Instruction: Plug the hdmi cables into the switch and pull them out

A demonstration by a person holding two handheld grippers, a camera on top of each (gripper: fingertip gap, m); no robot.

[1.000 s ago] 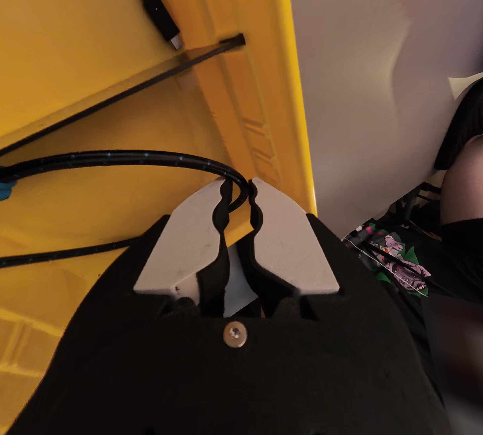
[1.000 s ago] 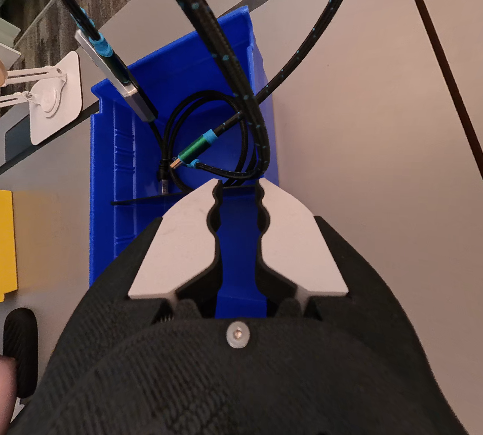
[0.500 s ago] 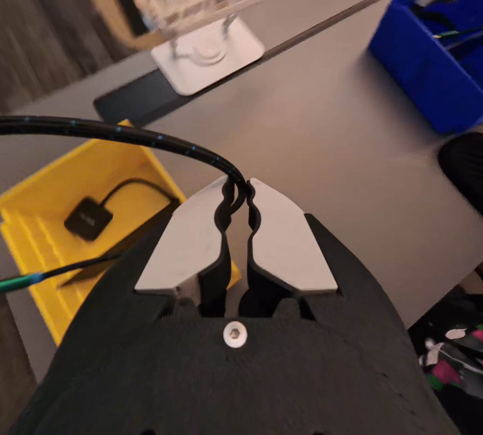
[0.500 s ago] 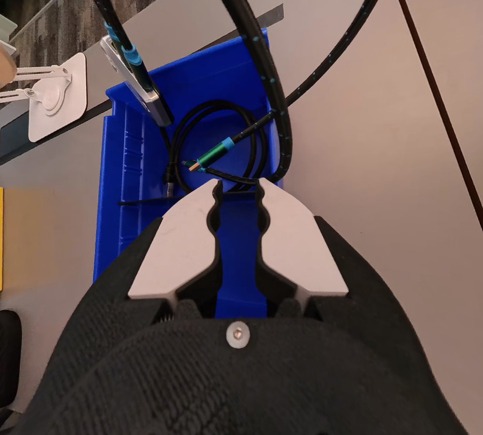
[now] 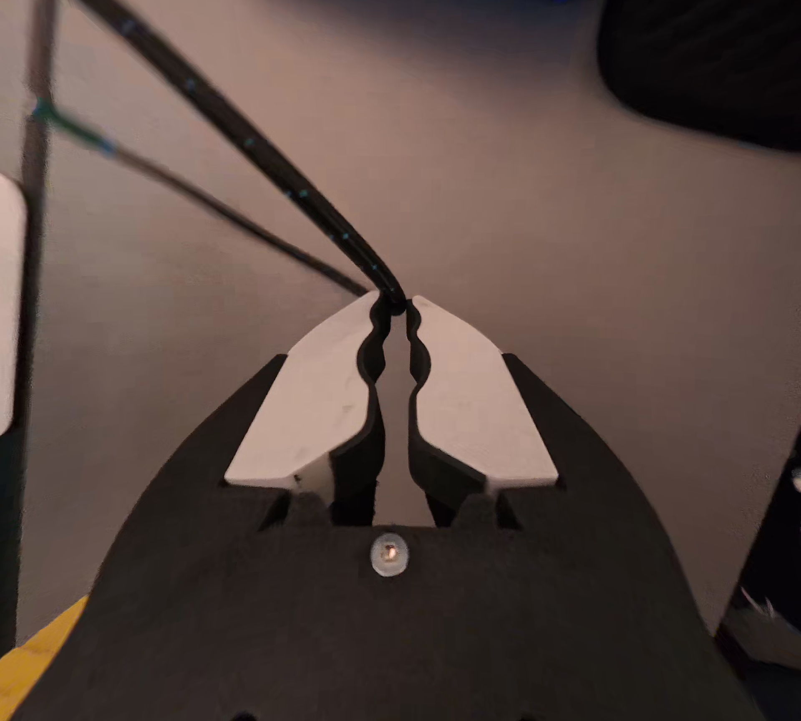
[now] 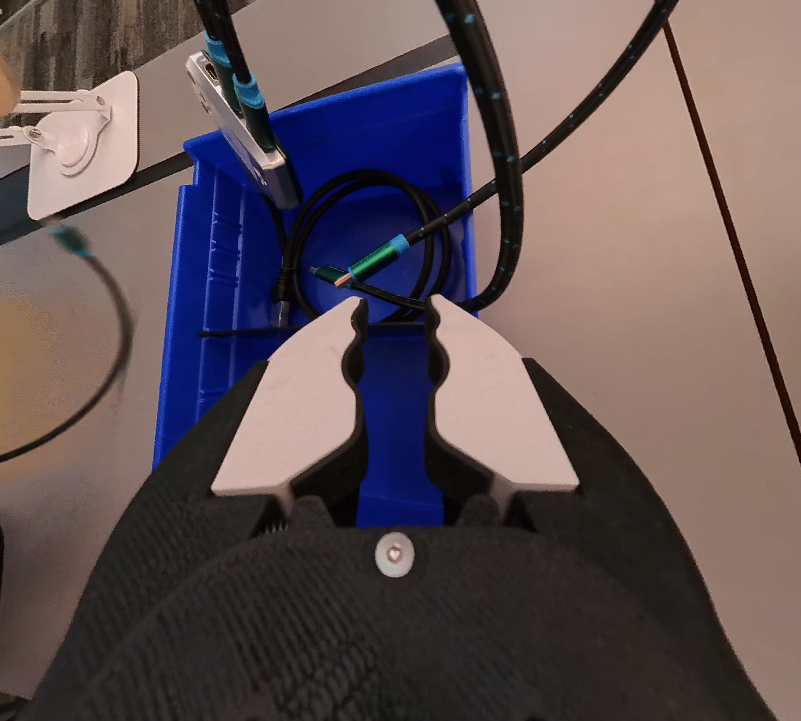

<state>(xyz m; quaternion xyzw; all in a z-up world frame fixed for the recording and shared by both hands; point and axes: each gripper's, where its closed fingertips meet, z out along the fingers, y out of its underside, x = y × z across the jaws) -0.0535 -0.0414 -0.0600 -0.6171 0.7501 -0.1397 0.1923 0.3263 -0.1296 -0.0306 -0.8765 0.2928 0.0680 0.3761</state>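
My left gripper (image 5: 395,303) is shut on a black braided HDMI cable (image 5: 242,141) at its fingertips; the cable runs up and to the left, and a thinner strand beside it ends in a blurred green plug (image 5: 65,128). My right gripper (image 6: 396,303) is open and empty above the blue bin (image 6: 216,310). A silver switch (image 6: 242,145) hangs tilted over the bin's far left corner, with green-and-blue plugs (image 6: 255,110) in it. A loose green plug (image 6: 372,260) lies in the bin over a thin coiled black cable (image 6: 429,232). A thick braided cable (image 6: 498,136) loops down past the bin's right wall.
The grey table (image 6: 607,310) lies under everything. A white stand base (image 6: 82,145) sits at the far left. Another green plug (image 6: 69,240) dangles left of the bin, blurred. A thin dark cord (image 6: 715,188) crosses the table on the right. A yellow bin corner (image 5: 39,648) shows at lower left. About 40 cm separates my left fingertips from my right. My right tips are roughly 4 cm from the loose green plug (image 6: 372,260).
My left gripper swung away from the yellow bin toward the blue bin, still gripping the cable. The switch shifted slightly right. A dangling plug came into the right wrist view at left.
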